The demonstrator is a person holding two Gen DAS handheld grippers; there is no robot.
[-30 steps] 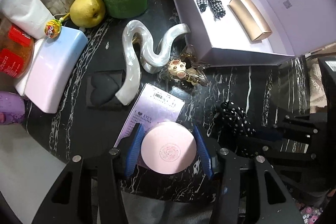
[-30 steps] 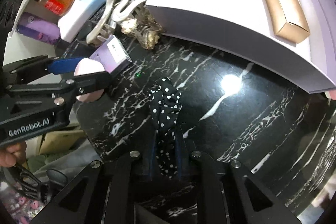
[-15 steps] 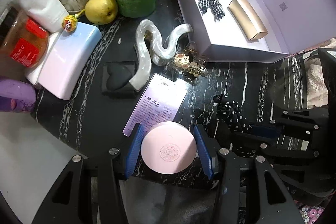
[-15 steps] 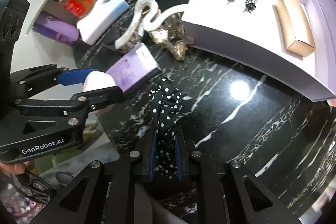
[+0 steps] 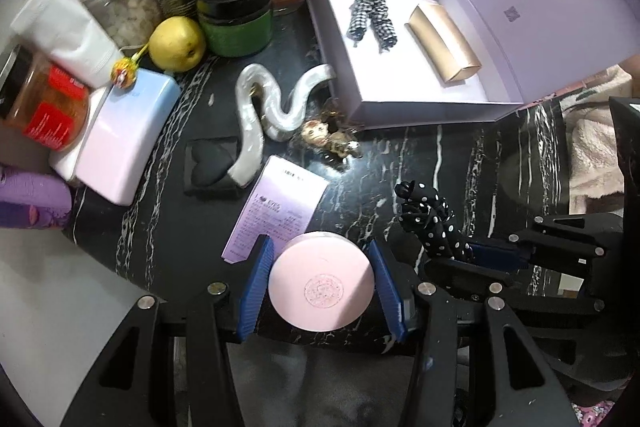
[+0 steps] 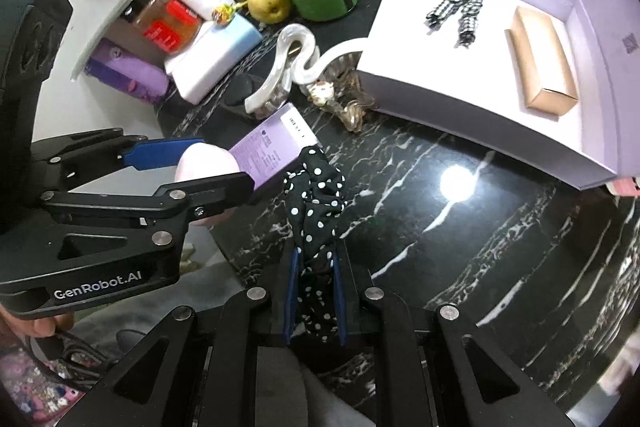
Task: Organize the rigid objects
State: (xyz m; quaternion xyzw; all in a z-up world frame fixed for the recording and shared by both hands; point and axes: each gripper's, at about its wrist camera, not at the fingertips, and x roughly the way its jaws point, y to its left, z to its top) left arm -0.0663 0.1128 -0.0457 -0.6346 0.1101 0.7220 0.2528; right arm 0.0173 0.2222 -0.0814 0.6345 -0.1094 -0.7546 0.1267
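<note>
Left gripper [image 5: 322,285] is part open, blue pads clamped on either side of a round pink compact [image 5: 322,286], lid up, held clear of the black marble table [image 6: 460,227]. Right gripper [image 6: 315,291] is squeezed fully shut on a black polka-dot scrunchie [image 6: 316,203]; the cloth bunches up out of the jaws and points forward.

Landmark: the open lilac box [image 5: 420,113]. Both grippers are on the near side of the box front wall, with bare table between. The compact is near-left of the box, the scrunchie near-centre of it. From the right wrist view the box lies ahead and to the right, its long axis running roughly left-right across the view, lid flap standing open on the right end.

Inside the box: a checked scrunchie [image 5: 372,17] toward the back-left, a gold carton [image 5: 442,49] to its right, lying diagonal. Free floor looks to be along the front wall and the left part.

Right hand looks the nearer one to the box, so the scrunchie likely goes in first; compact has farther to cross.

Left of the box on the table: pearly wavy clip [image 5: 276,99], small figurine keyring [image 5: 320,135], lilac card [image 5: 280,211] just past the compact.
</note>
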